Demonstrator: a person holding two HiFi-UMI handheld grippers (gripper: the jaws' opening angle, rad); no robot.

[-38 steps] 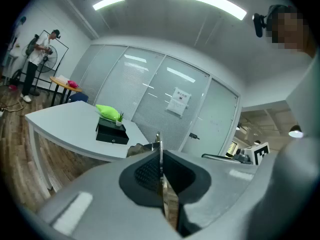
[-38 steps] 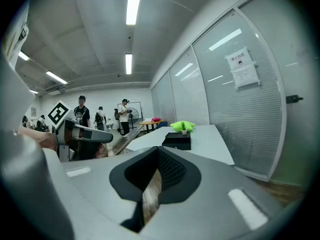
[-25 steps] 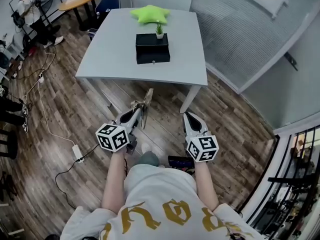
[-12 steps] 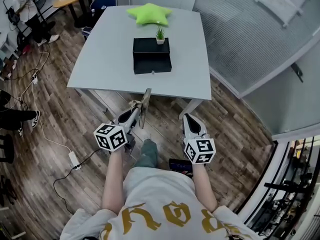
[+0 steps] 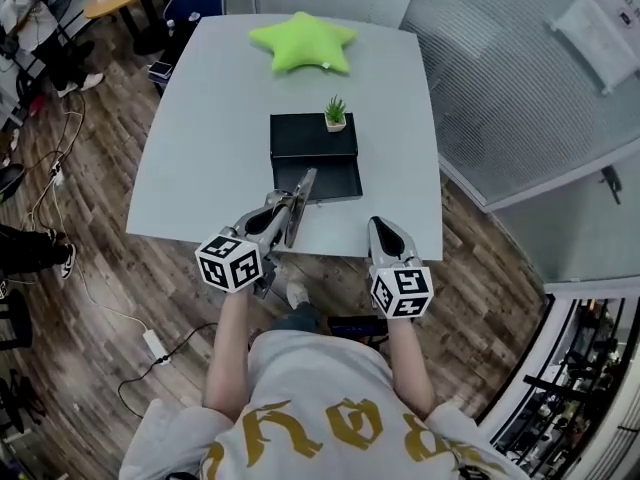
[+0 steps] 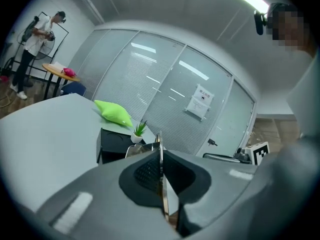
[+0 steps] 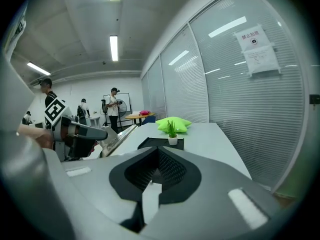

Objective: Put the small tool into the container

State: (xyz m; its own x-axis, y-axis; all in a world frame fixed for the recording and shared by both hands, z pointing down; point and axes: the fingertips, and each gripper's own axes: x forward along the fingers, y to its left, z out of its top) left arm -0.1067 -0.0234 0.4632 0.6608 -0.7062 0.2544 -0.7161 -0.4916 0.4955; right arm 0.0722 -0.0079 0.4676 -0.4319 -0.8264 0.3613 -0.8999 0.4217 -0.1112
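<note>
A black box container (image 5: 312,136) stands mid-table with a small potted plant (image 5: 335,116) on its far right corner. I cannot tell whether the box's front drawer (image 5: 318,180) is open. My left gripper (image 5: 287,211) is shut on a thin flat metal tool (image 5: 302,196), whose blade points up at the box's front left. In the left gripper view the tool (image 6: 160,169) shows edge-on between the jaws, with the box (image 6: 114,143) beyond. My right gripper (image 5: 381,228) hovers at the table's near edge, right of the box, shut with nothing in it (image 7: 158,159).
The grey table (image 5: 200,148) also holds a green star cushion (image 5: 302,43) at the back. A glass partition (image 5: 520,88) runs along the right. On the wooden floor at left lie a power strip (image 5: 152,343) and cables. A person (image 5: 30,8) stands far left.
The head view has closed in on the table. Both grippers have moved from over the floor to the table's near edge. The left still holds the tool.
</note>
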